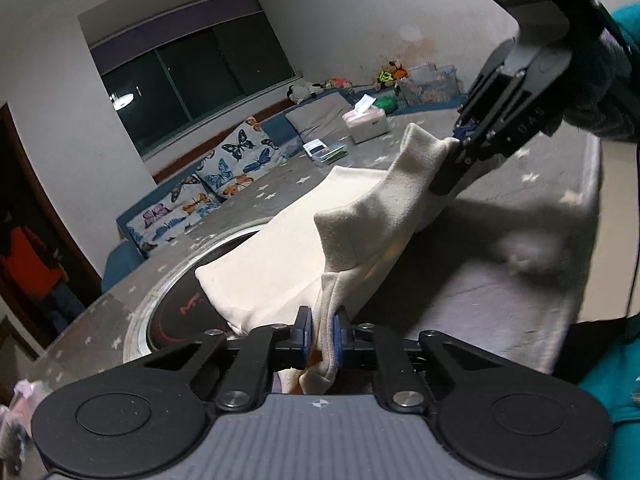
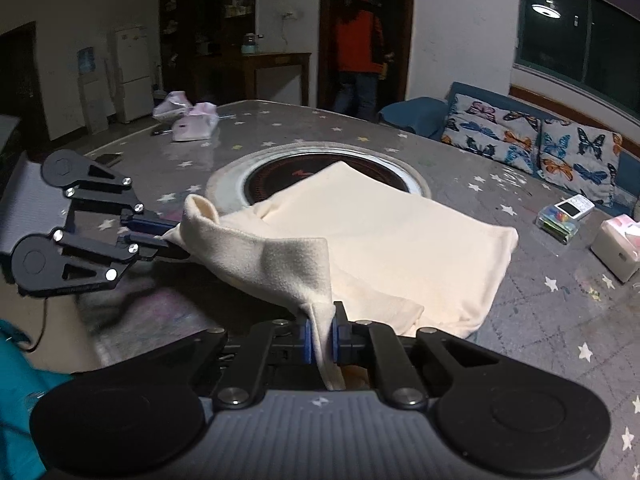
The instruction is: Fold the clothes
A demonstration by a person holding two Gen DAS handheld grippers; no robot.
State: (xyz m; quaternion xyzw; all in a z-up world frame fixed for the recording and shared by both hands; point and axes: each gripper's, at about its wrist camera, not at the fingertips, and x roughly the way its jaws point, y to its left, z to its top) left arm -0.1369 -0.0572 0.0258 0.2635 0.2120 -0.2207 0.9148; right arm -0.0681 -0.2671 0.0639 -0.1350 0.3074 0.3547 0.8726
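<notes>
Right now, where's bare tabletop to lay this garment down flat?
Free: the starred tablecloth between the cream garment and tissue box. Also bare between the inset burner and pink bags. Crowded: the far right, with the card box.

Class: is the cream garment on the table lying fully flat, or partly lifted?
Partly lifted: left tool and right tool each pinch the cream garment's near edge, the rest resting on the table.

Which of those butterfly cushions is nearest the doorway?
In the right wrist view, the left butterfly cushion, next to the blue sofa's armrest. The other butterfly cushion sits further right, beneath the window.
</notes>
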